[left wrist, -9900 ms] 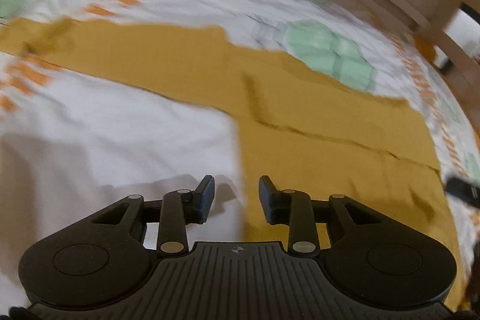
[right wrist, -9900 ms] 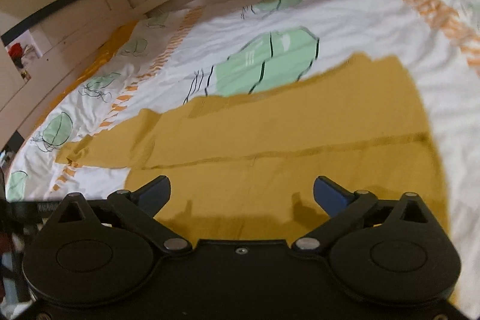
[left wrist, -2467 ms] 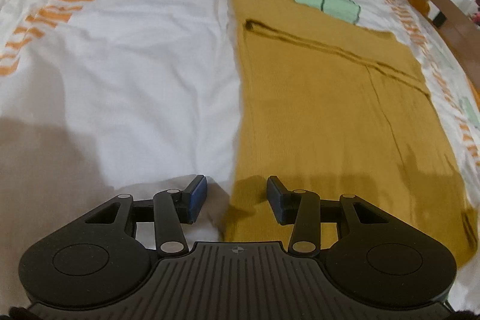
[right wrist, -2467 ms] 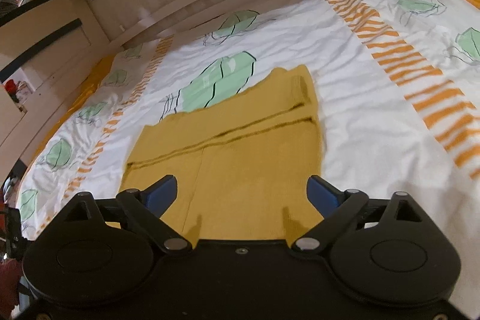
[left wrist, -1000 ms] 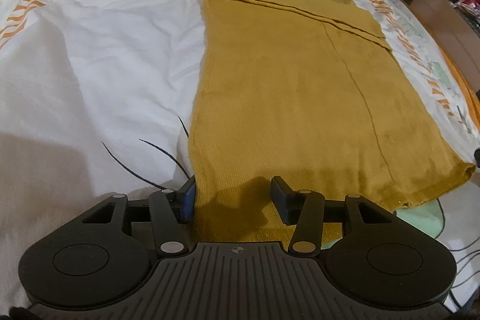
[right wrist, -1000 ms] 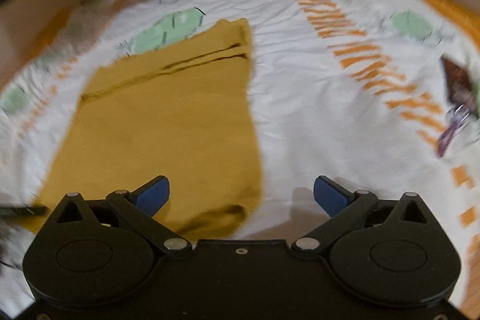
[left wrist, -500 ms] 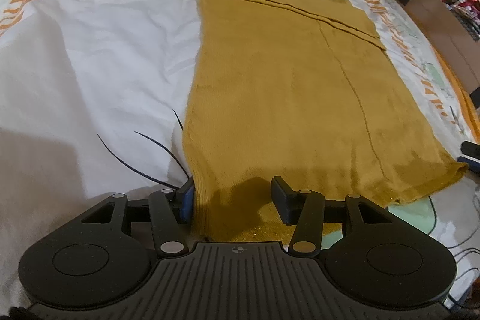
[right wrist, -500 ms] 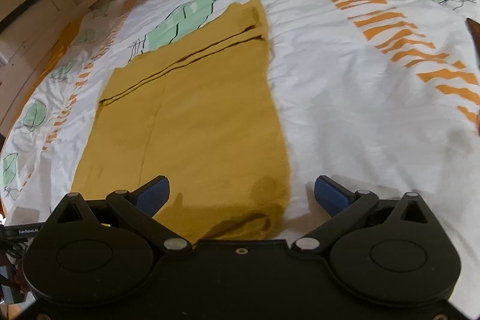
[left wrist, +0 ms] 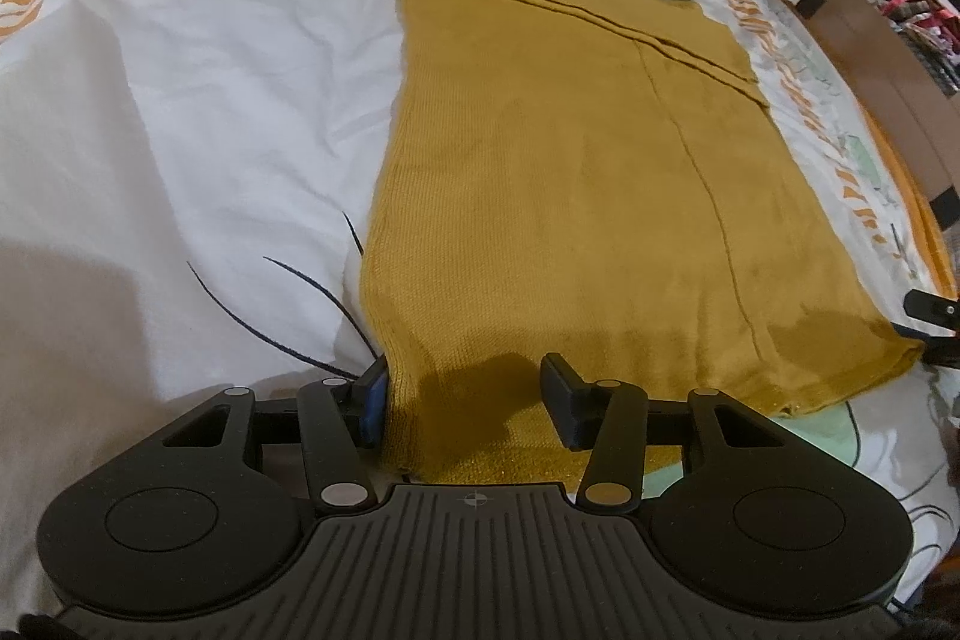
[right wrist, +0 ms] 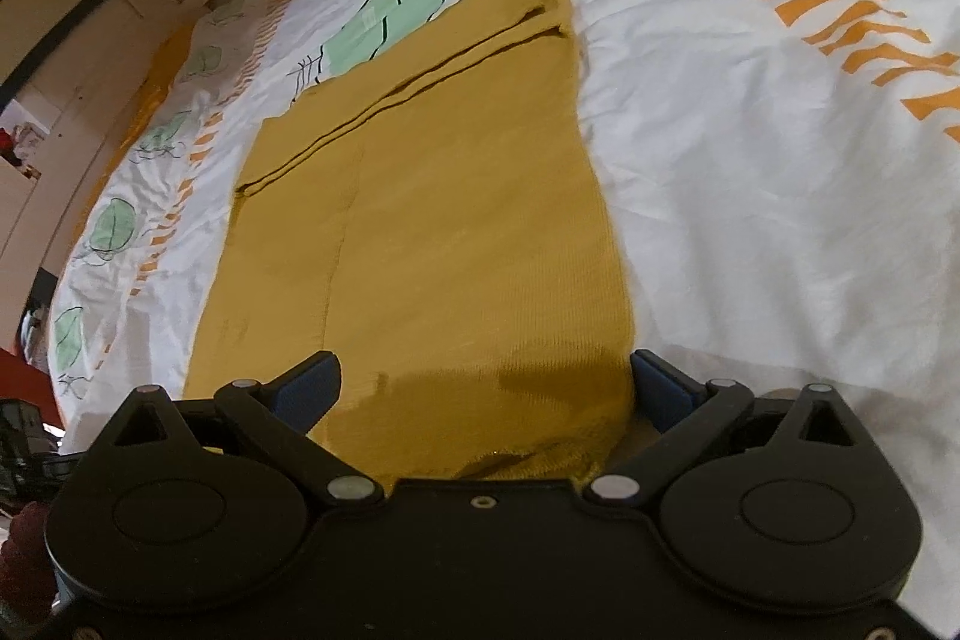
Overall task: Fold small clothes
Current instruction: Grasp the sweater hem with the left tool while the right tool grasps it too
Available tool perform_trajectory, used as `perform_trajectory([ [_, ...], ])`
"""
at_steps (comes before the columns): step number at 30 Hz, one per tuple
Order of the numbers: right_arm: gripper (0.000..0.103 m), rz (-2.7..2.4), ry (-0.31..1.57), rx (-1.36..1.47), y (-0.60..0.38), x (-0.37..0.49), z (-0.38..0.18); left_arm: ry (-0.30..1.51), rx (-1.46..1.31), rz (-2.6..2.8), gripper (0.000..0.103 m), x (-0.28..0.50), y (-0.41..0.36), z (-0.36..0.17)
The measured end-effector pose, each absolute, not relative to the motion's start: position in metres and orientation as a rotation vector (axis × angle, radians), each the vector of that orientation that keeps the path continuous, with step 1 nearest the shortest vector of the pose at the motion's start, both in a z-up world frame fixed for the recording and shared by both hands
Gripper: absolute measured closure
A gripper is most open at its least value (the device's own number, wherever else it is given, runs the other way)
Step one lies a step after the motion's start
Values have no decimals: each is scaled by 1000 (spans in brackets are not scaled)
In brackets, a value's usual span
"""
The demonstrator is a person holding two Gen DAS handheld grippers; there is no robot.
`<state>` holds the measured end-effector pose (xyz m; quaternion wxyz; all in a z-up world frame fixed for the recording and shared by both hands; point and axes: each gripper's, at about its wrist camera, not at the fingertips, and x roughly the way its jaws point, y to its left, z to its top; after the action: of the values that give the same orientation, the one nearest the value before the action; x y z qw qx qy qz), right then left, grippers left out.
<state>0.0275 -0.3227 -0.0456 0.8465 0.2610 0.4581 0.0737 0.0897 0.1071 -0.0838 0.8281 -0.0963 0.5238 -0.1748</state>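
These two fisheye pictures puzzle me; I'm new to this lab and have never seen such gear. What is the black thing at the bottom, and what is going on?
There is no robot here. A person holds a two-finger gripper in each hand, and a wide-angle camera on each one looks forward along its fingers. The black shape at the bottom of each picture is that gripper's own body.

One picture is from the left gripper, the other from the right gripper. Both look down at a mustard-yellow knitted garment, already folded into a long strip, lying flat on a white bedsheet printed with green leaves and orange stripes.

Each gripper sits at one near corner of the garment, jaws open, with cloth between the blue pads. Nothing is clamped or lifted yet.
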Motion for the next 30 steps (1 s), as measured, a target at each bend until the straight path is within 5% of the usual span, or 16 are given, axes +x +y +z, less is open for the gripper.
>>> perform_trajectory([
  [18, 55, 162, 1014, 561, -339, 22, -50, 1115, -229, -355, 83, 91, 111, -84],
  [30, 63, 178, 1007, 631, -347, 18, -51, 1112, -237, -351, 92, 90, 111, -84],
])
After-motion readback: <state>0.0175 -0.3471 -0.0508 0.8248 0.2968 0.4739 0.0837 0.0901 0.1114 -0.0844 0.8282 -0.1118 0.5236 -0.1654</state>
